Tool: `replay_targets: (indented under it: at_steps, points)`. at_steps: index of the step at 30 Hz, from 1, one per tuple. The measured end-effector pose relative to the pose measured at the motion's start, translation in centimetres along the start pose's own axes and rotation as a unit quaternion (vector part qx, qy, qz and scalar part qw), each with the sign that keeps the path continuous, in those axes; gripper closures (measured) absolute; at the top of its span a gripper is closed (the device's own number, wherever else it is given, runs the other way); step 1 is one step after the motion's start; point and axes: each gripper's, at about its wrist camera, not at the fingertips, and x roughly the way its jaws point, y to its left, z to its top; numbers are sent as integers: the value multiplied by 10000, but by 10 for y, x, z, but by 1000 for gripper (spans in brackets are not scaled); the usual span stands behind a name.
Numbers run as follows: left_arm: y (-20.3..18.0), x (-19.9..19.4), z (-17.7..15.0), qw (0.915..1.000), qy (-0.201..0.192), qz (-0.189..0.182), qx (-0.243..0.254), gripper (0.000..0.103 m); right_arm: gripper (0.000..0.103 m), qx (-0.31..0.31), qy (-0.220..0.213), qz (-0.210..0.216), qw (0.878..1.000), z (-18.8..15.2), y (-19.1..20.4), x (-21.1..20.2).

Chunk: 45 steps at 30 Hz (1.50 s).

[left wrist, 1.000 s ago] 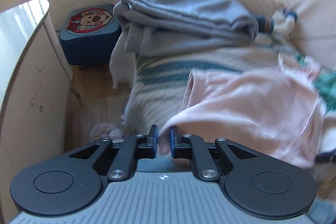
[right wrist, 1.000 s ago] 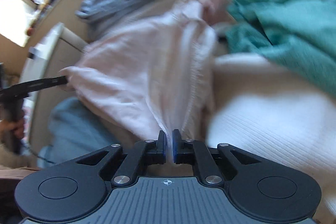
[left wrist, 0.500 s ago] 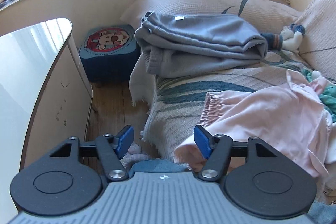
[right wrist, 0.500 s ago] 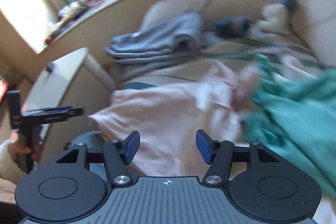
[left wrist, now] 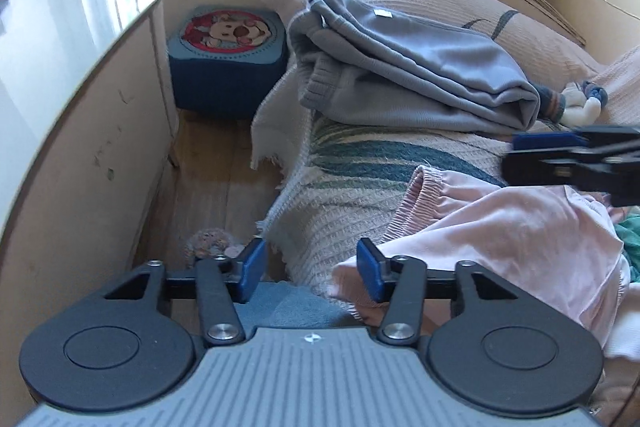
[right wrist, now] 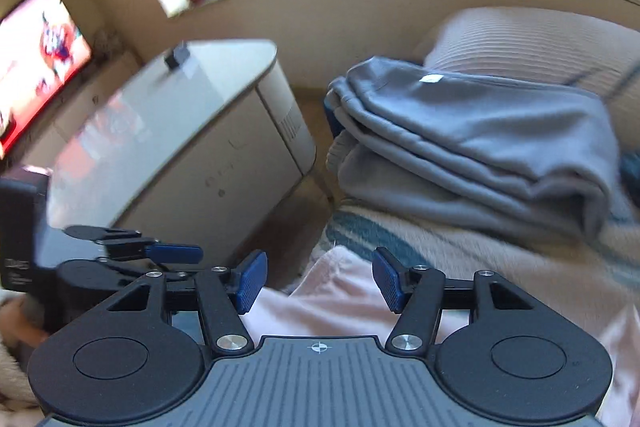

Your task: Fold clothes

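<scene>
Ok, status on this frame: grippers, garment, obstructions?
Left hand-held gripper open, empty. Right hand-held gripper open, empty. Pink garment loose on the bed, unfolded. Folded grey clothes beyond it, apart; nothing blocking.

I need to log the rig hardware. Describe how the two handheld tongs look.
Both match. The left tongs and right tongs have two blue ribbed pads on black linkage arms with silver pivot screws, two black round discs at the sides, and a grey ridged body bearing a small white crosshair mark. No cables show. A fuzzy cream sleeve sits at the far left of the right view.
</scene>
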Motion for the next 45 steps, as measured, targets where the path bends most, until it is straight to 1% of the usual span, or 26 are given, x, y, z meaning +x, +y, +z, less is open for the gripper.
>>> replay_targets:
  at_steps: [2, 4, 5, 6, 7, 8, 11, 13, 14, 17, 19, 21, 22, 23, 24, 26, 27, 28, 31, 32, 38, 39, 40, 41, 42, 45]
  points:
    - [-1, 5, -3, 9998, 128, -136, 16, 67, 47, -280, 286, -33, 9992, 6, 2, 19]
    - [-4, 9, -8, 9991, 264, -331, 69, 72, 56, -533, 550, -111, 9970, 8, 5, 36]
    - [-6, 11, -11, 9984, 340, -426, 126, 83, 60, -619, 655, -135, 9958, 8, 5, 43]
    - [-8, 13, -14, 9978, 404, -486, 217, 91, 71, -706, 768, -161, 9944, 8, 5, 49]
    - [-12, 15, -16, 9970, 461, -529, 326, 97, 74, -805, 918, -196, 9923, 7, 6, 56]
    - [-15, 14, -17, 9964, 451, -580, 434, 97, 74, -925, 1041, -210, 9900, 5, 7, 61]
    - [-19, 5, -16, 9949, 289, -762, 601, 97, 87, -1207, 1176, -376, 9850, 2, 10, 66]
    - [-21, 0, -12, 9950, 152, -661, 731, 97, 103, -1039, 1018, -452, 9883, 8, 4, 58]
    - [-23, -3, -10, 9950, 80, -591, 801, 97, 103, -913, 869, -503, 9907, 13, -1, 53]
    - [-33, -8, -8, 9890, -386, 77, 1428, 97, 103, -673, 367, -790, 9939, 28, -12, 36]
    - [-36, -4, -7, 9843, -444, 299, 1682, 97, 103, -491, 210, -868, 9948, 36, -19, 32]
    - [-35, 5, -10, 9837, -295, 335, 1739, 96, 103, -497, 125, -1009, 9936, 38, -20, 30]
    - [-33, 7, -12, 9846, -219, 292, 1708, 96, 102, -528, 180, -978, 9936, 37, -20, 32]
    - [-31, 7, -14, 9858, -165, 226, 1658, 96, 101, -535, 356, -805, 9947, 35, -19, 36]
    - [-30, 6, -16, 9869, -126, 154, 1601, 96, 94, -542, 532, -631, 9951, 32, -17, 40]
    - [-29, 3, -19, 9884, -105, 89, 1510, 96, 90, -735, 821, -421, 9930, 24, -10, 46]
    - [-28, 1, -21, 9888, -109, 93, 1486, 96, 81, -889, 930, -379, 9910, 19, -4, 50]
    - [-27, -2, -23, 9892, -113, 96, 1461, 96, 72, -1016, 983, -410, 9891, 16, 1, 54]
    - [-26, -4, -26, 9896, -110, 121, 1430, 96, 56, -1291, 1078, -539, 9843, 10, 9, 65]
    - [-26, -4, -27, 9897, -108, 138, 1423, 96, 56, -1359, 1104, -558, 9830, 9, 11, 67]
    - [-22, -1, -27, 9924, -80, 98, 1228, 96, 57, -1761, 1257, -671, 9740, 4, 18, 79]
    - [-22, -1, -27, 9924, -75, 88, 1224, 96, 62, -1828, 1283, -690, 9723, 3, 20, 81]
    - [-22, -1, -27, 9924, -77, 77, 1227, 96, 72, -1895, 1308, -709, 9705, 2, 21, 83]
    - [-22, -2, -27, 9924, -96, 68, 1225, 96, 76, -1961, 1333, -727, 9687, 1, 22, 85]
    - [-23, -3, -27, 9924, -123, 47, 1220, 96, 85, -2011, 1349, -745, 9674, 1, 23, 86]
    - [-24, -5, -28, 9921, -227, -8, 1235, 96, 89, -1891, 1200, -791, 9714, 13, 18, 76]
